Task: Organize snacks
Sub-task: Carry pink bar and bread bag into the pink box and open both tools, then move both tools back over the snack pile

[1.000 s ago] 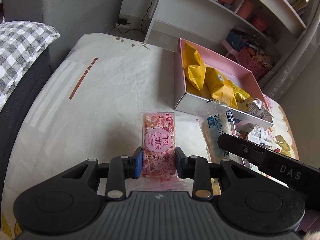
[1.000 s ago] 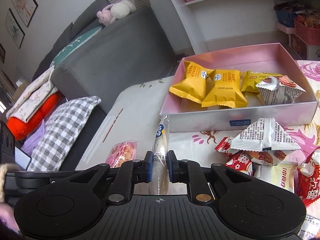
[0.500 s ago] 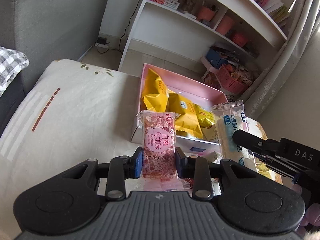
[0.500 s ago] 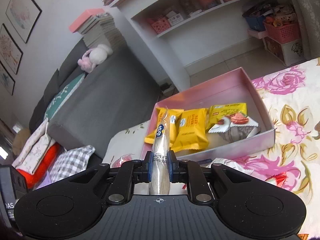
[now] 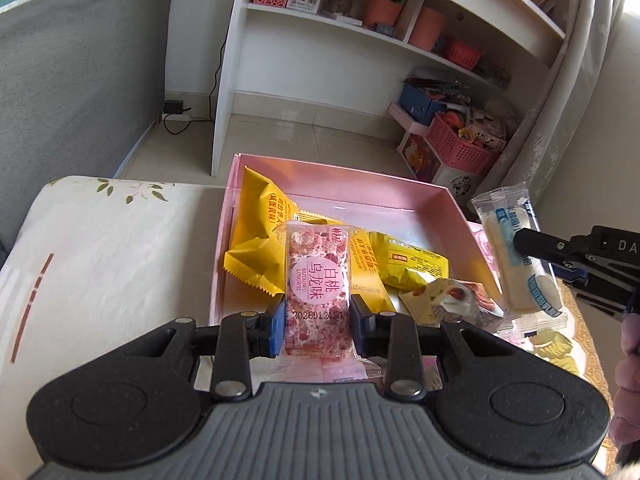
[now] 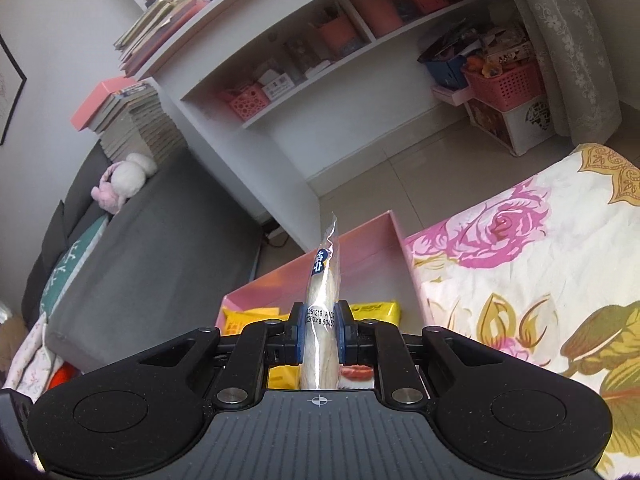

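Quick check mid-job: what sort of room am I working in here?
Likely a home living room: a grey fabric sofa, a white wall shelf unit with baskets, and stacked books. Not a kitchen or shop.

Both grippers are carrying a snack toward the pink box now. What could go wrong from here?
1. The yellow packets and the triangular packs already crowd the near end of the pink cardboard box; the pink peach nougat bar in the left gripper may land on top and slide.
2. The right gripper pinches the long white clear-wrapped bar edge-on; it may twist loose.
3. The grippers sit close; they may bump over the box.
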The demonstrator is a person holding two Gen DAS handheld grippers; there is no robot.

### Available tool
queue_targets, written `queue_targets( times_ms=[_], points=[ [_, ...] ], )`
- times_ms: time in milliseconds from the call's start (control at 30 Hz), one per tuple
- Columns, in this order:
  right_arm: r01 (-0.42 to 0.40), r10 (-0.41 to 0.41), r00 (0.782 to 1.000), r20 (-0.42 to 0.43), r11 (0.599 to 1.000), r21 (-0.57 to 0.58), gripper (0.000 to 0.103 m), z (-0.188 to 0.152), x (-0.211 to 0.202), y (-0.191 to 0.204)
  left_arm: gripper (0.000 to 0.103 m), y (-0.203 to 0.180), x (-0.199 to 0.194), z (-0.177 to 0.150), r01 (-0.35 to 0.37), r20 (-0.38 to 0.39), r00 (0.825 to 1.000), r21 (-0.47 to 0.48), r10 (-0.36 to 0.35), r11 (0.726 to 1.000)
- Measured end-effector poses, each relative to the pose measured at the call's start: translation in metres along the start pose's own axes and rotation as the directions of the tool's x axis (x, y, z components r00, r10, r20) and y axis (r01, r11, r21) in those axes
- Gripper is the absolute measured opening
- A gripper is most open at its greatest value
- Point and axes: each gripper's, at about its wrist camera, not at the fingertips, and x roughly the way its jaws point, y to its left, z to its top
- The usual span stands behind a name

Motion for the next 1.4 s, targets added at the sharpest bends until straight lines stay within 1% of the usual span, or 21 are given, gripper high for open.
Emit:
queue_targets(
  times_ms=[200,367,533,767,867,900,933,967,1000,1033,1067,1100,1133,1167,1200,1233,1267,1400],
  points=[
    [0.021,-0.021,1.000,-0.004,1.000,0.000,0.015,0.010,0.027,-0.016,0.029,-0.006,0.027,0.007,-0.030,-0.015,0.999,0.020,0.030,0.999],
    [0.044,-0.044,0.999,-0.010,0.998,-0.038,0.011,0.013,0.046,-0.020,0.029,-0.009,0.041,0.018,-0.029,0.014,0.999,0.038,0.029,0.999],
    [0.040,-0.040,0.999,-0.004,0.998,-0.044,0.011,0.018,0.060,-0.022,0.029,-0.014,0.053,0.028,-0.040,0.038,0.999,0.054,0.038,0.998],
    [0.032,-0.032,0.999,0.005,0.999,-0.044,0.011,0.021,0.069,-0.024,0.029,-0.017,0.065,0.034,-0.065,0.075,0.995,0.080,0.059,0.995],
    [0.030,-0.030,1.000,0.003,0.998,-0.058,0.011,0.022,0.071,-0.023,0.030,-0.017,0.066,0.035,-0.056,0.086,0.995,0.080,0.049,0.995],
    [0.027,-0.027,1.000,0.002,0.998,-0.061,0.015,0.022,0.071,-0.022,0.030,-0.017,0.066,0.035,-0.057,0.086,0.995,0.082,0.050,0.995],
    [0.029,-0.029,1.000,0.002,0.998,-0.060,0.016,0.022,0.070,-0.022,0.032,-0.017,0.065,0.035,-0.057,0.084,0.995,0.082,0.050,0.995],
    [0.030,-0.029,1.000,0.003,0.998,-0.059,0.017,0.022,0.069,-0.022,0.038,-0.016,0.064,0.034,-0.057,0.081,0.995,0.081,0.051,0.995],
    [0.028,-0.028,1.000,-0.001,0.998,-0.055,0.017,0.023,0.068,-0.022,0.040,-0.015,0.063,0.034,-0.048,0.076,0.996,0.080,0.042,0.996],
    [0.026,-0.026,1.000,-0.005,0.998,-0.050,0.019,0.024,0.067,-0.022,0.045,-0.015,0.060,0.033,-0.039,0.077,0.997,0.078,0.033,0.996],
    [0.027,-0.027,1.000,-0.008,0.999,-0.046,0.022,0.025,0.066,-0.021,0.050,-0.015,0.058,0.033,-0.033,0.079,0.996,0.075,0.027,0.997],
    [0.028,-0.028,1.000,-0.009,0.999,-0.044,0.024,0.025,0.064,-0.021,0.053,-0.016,0.055,0.032,-0.030,0.082,0.996,0.075,0.024,0.997],
    [0.030,-0.031,1.000,-0.007,0.999,-0.044,0.028,0.025,0.061,-0.020,0.057,-0.019,0.054,0.032,-0.026,0.084,0.996,0.080,0.019,0.996],
    [0.030,-0.030,1.000,-0.006,0.999,-0.044,0.036,0.025,0.058,-0.019,0.061,-0.020,0.051,0.031,-0.023,0.084,0.996,0.088,0.015,0.996],
    [0.031,-0.031,1.000,-0.004,0.999,-0.045,0.045,0.025,0.054,-0.017,0.063,-0.023,0.050,0.031,-0.024,0.082,0.997,0.097,0.016,0.995],
    [0.030,-0.030,1.000,-0.001,0.998,-0.046,0.049,0.024,0.051,-0.016,0.065,-0.025,0.047,0.031,-0.027,0.080,0.997,0.105,0.019,0.994],
    [0.027,-0.027,1.000,0.000,0.998,-0.048,0.055,0.024,0.047,-0.015,0.066,-0.027,0.045,0.030,-0.028,0.078,0.997,0.110,0.020,0.993],
    [0.029,-0.030,0.999,-0.014,0.998,-0.058,0.068,0.024,0.032,-0.007,0.073,-0.030,0.032,0.025,-0.015,0.069,0.998,0.106,0.007,0.994]
  ],
)
